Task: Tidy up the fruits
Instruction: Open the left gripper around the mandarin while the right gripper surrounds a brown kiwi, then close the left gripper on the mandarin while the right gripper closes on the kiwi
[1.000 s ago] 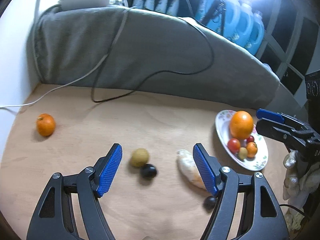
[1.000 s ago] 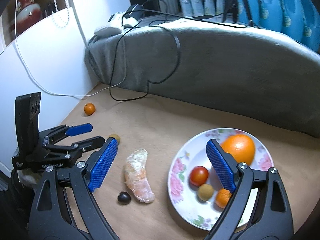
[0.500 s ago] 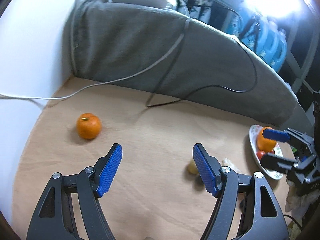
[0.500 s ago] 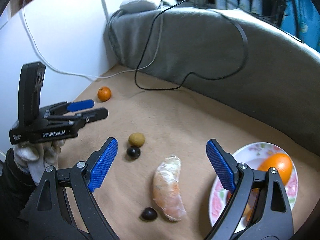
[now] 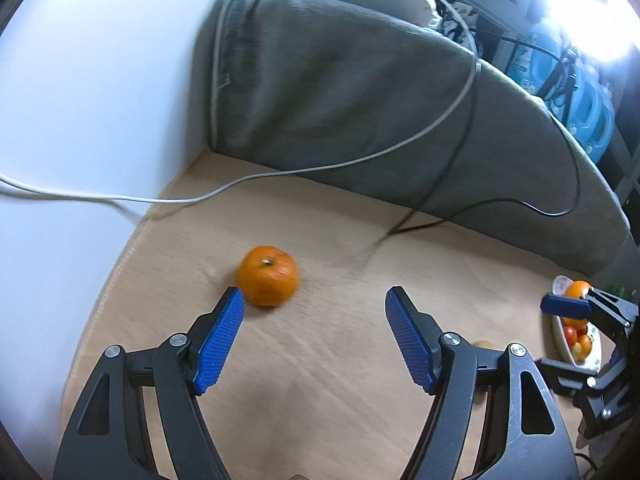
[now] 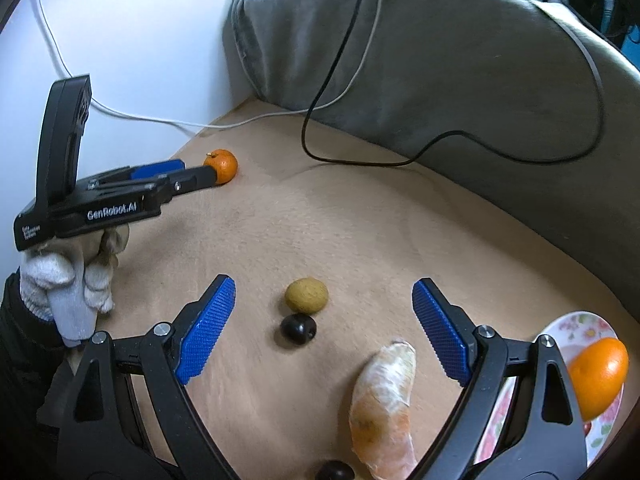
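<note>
A small orange mandarin (image 5: 268, 275) lies on the tan table just ahead of my open, empty left gripper (image 5: 314, 299), close to its left fingertip; it also shows in the right wrist view (image 6: 222, 165). My right gripper (image 6: 323, 298) is open and empty above a yellow-brown fruit (image 6: 306, 295), a dark round fruit (image 6: 298, 329) and a peeled orange segment (image 6: 384, 404). Another dark fruit (image 6: 335, 470) lies at the bottom edge. The floral plate (image 6: 576, 326) at the right holds a large orange (image 6: 598, 372); in the left wrist view the plate (image 5: 560, 285) also holds small red and orange fruits.
A grey padded cushion (image 6: 420, 52) with black and white cables (image 5: 452, 104) draped over it borders the table's far side. A white wall (image 5: 80, 120) stands at the left. Blue bottles (image 5: 588, 116) stand on shelves behind.
My left gripper has swung left and forward to the mandarin, which now sits just before its left finger. My right gripper has moved left, away from the plate, over the loose fruits.
</note>
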Available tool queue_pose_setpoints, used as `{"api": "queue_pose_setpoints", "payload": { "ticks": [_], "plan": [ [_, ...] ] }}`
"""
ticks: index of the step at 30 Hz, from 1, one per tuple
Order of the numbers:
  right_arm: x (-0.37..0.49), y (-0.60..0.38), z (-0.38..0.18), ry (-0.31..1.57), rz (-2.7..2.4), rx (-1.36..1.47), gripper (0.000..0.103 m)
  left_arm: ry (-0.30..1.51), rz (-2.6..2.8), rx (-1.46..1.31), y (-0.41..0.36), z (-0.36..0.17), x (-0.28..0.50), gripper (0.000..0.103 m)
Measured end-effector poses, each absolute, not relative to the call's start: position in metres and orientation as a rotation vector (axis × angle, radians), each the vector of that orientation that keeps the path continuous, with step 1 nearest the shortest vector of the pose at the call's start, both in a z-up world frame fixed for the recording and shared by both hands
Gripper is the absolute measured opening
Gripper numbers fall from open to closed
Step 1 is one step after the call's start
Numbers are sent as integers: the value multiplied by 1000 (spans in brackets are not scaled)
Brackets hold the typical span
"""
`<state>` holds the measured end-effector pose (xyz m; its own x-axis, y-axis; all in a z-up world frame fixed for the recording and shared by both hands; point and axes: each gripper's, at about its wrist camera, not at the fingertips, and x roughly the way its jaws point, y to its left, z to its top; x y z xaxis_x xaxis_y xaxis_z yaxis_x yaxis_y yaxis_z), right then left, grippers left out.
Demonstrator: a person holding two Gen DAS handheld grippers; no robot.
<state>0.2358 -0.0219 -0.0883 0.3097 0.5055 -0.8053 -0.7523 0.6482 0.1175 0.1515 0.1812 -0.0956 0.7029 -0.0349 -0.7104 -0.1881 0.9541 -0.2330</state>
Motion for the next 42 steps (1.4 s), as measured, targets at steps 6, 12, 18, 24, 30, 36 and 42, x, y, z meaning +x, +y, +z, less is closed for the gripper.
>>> {"api": "queue_pose_setpoints", "payload": {
  "ticks": [6,12,18,24,30,36,42],
  "plan": [
    [237,-5,-104,968,864,-347,83,800,108,-297,194,-104,160,66],
    [238,2,-117,1001,867,-370,70,809,110,-311,200,-112,166,64],
    [242,2,-128,1039,859,-372,57,820,110,-317,203,-118,172,60],
    [244,1,-133,1059,858,-369,43,830,107,-317,205,-124,175,55],
    [245,3,-135,1066,860,-351,33,840,110,-314,206,-130,180,48],
    [247,2,-133,1060,862,-335,33,843,122,-309,205,-131,183,40],
    [247,-5,-127,1043,860,-311,33,839,128,-292,201,-130,182,39]
  ]
}}
